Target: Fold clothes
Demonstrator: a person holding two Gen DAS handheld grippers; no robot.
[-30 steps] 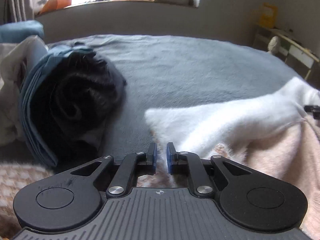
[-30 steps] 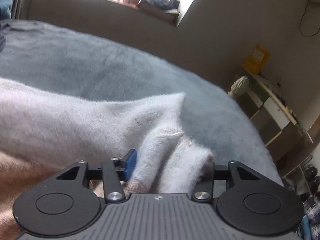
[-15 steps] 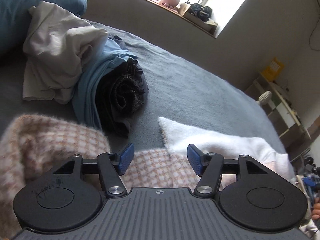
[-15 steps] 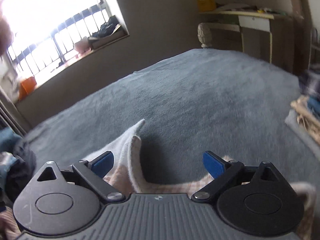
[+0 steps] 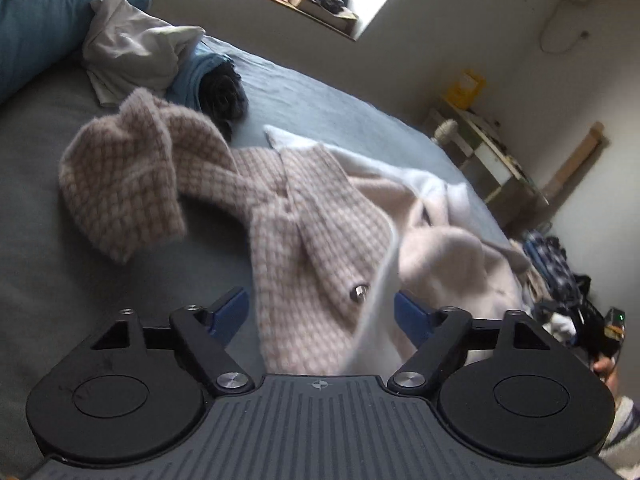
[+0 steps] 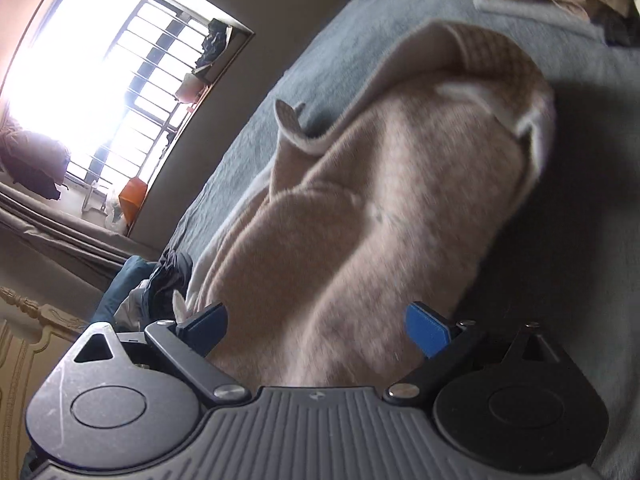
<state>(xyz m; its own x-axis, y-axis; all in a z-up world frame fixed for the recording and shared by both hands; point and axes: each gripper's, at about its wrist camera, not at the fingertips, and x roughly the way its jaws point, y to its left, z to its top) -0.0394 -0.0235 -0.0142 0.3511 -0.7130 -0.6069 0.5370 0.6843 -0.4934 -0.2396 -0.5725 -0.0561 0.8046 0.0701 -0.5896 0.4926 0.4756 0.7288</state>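
A pink-and-cream checked fleece jacket (image 5: 316, 216) with a snap button and white lining lies crumpled on the grey bed (image 5: 48, 200). One sleeve (image 5: 120, 184) lies bunched at the left. My left gripper (image 5: 320, 312) hovers above the jacket's front edge, its jaws still opening, the blue pads (image 5: 230, 308) clear of the cloth. In the right wrist view the same jacket (image 6: 384, 208) fills the middle, heaped and blurred. My right gripper (image 6: 316, 328) stands open over it, pads apart from the fabric.
A pile of white, blue and black clothes (image 5: 160, 60) sits beyond the jacket, next to a blue pillow (image 5: 36, 12). More clothes (image 5: 560, 272) lie at the bed's right edge. A barred window (image 6: 104, 80) and a shelf unit (image 5: 488, 152) line the walls.
Both grippers let go of the jacket and opened wide. Both pulled back from it, so more of the jacket shows. The right gripper rolled strongly, tilting its view.
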